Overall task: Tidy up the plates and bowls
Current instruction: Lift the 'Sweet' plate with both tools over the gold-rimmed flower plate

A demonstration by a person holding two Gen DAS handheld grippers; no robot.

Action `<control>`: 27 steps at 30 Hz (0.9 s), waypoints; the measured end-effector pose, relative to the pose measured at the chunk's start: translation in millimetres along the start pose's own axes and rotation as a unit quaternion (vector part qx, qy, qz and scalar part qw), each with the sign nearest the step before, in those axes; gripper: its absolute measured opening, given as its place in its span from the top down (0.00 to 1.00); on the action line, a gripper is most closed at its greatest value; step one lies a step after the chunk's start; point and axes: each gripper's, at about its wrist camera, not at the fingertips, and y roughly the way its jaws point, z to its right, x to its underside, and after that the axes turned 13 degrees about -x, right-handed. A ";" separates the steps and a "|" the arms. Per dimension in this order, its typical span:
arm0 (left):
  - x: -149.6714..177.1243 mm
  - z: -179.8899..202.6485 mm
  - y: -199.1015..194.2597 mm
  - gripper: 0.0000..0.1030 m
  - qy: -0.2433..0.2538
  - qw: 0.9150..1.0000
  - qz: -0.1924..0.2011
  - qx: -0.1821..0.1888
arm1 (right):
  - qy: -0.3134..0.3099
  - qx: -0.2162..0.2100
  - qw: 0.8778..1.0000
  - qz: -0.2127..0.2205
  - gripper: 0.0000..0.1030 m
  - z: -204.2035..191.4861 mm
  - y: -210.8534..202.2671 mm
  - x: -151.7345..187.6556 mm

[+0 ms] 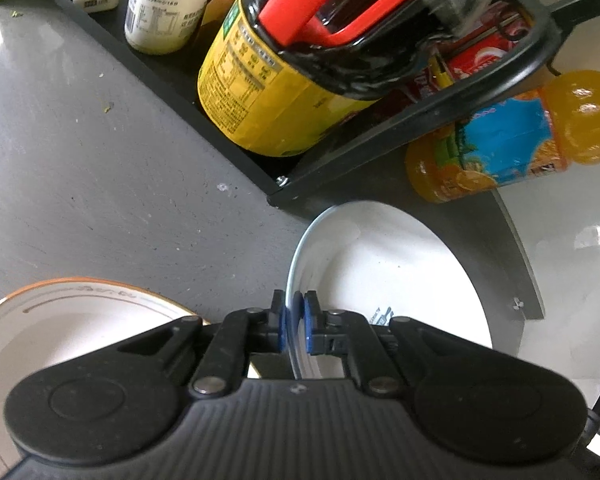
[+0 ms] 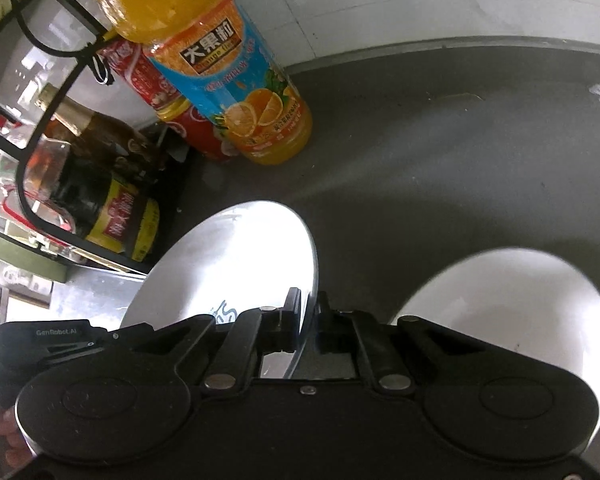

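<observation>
Left gripper (image 1: 295, 320) nearly closed, blue pads (image 1: 310, 330) pinching the near rim of the white plate (image 1: 400, 264). Right gripper (image 2: 309, 316) likewise narrowed to a slit, with a rim of a white plate (image 2: 236, 256) caught between its fingers. Probably one and the same plate, judging by the blue print on both.

Spreads rightward from the left gripper and leftward from the right one, so sits between the two with neither clearly nearer. Round, hence no long axis. Tipped up rather than flat, rim line running straight ahead along the fingers toward the corner of the black rack (image 1: 380, 144) and the orange juice bottle (image 2: 236, 92).

Hangs over the grey countertop (image 1: 100, 160), close to its rounded edge. Gold-rimmed plate (image 1: 80, 320) to the left, just beside the left gripper. White dish (image 2: 520, 292) to the right, on the countertop. Either a likely stacking spot, so the next move would probably call for levelling the plate before lowering.
</observation>
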 end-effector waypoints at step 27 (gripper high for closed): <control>16.1 -68.5 -59.0 0.93 0.105 0.994 -0.030 0.010 | 0.047 0.016 0.997 0.059 0.93 -65.1 -21.8 104.4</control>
